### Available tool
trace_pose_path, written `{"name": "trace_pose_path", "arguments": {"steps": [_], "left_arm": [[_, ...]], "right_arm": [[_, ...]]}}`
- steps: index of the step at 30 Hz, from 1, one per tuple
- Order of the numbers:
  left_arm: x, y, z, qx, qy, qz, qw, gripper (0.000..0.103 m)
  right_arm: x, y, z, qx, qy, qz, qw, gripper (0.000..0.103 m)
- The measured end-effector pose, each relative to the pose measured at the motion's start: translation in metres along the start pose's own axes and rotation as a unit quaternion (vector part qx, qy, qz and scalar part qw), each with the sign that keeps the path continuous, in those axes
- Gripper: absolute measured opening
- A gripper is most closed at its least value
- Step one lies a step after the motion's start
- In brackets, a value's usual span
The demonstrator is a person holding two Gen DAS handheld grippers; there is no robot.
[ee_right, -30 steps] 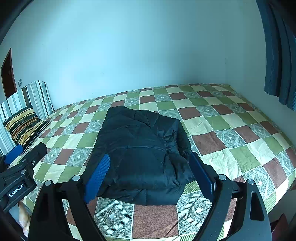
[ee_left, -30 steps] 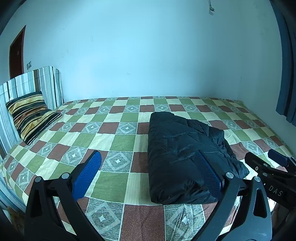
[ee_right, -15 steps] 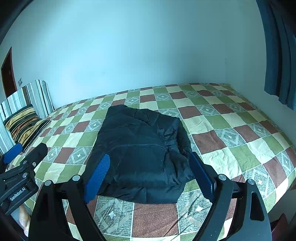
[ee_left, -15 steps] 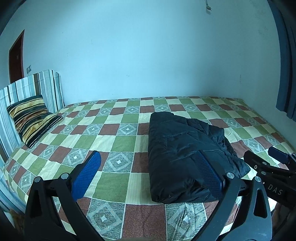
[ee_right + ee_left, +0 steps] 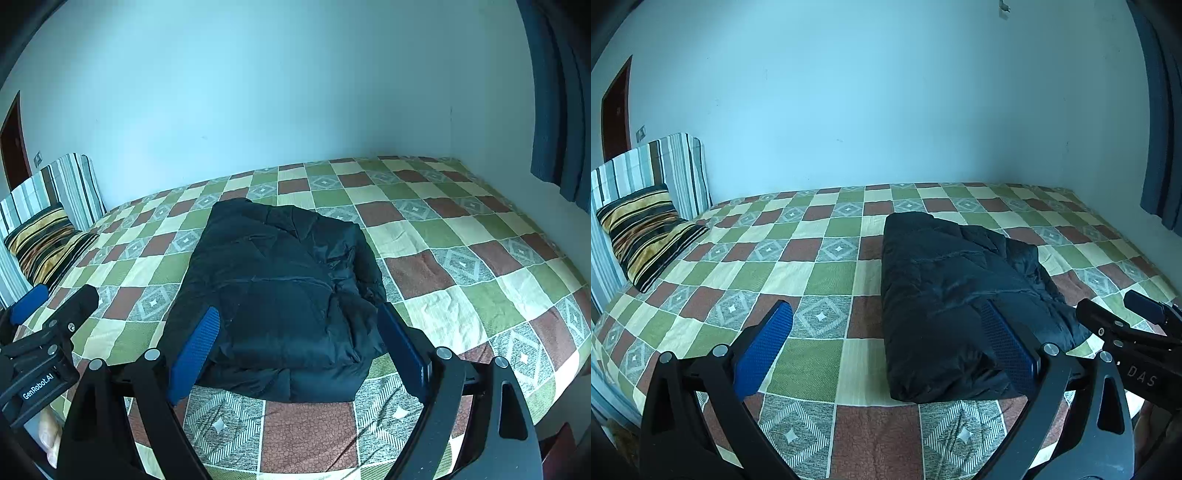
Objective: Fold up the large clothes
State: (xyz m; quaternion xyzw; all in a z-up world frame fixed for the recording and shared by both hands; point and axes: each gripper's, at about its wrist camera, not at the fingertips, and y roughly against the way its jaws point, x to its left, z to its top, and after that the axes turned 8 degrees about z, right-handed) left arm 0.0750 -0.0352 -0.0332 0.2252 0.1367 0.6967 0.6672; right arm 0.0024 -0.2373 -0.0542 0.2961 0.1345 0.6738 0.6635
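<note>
Two grippers hover above the near edge of the bed [image 5: 820, 273], and neither holds anything. The left gripper [image 5: 886, 339] stands wide, its blue pads well apart over the checked bedspread, the right-hand pad overlapping the jacket's left flank in view but seemingly above it. The right gripper [image 5: 299, 343] is wide too, framing the near end of the bundle without pressing on it.

The black padded jacket [image 5: 280, 291] lies near the front of the bed, already doubled into a thick, roughly rectangular packet, its near edge close to the mattress edge. The far right side looks lumpier, with puffed folds bulging out. A striped pillow [image 5: 646, 229] leans against the headboard well away on the left.

By my reading the fold is nearly finished, or done. If another fold or a tidy-up is wanted, the thing to watch is that slippery, springy fill: take a deep bite through all layers at the near corners, lift both sides together, lay the fold over slowly, then press it flat so it does not spring back open.
</note>
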Motion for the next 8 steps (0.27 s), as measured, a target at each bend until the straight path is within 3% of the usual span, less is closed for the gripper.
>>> {"name": "trace_pose_path", "arguments": {"steps": [8], "left_arm": [[0.007,-0.025,-0.002,0.031,0.009,0.003,0.9995,0.101]], "right_arm": [[-0.012,-0.012,0.001,0.009,-0.012,-0.007,1.000,0.086]]}}
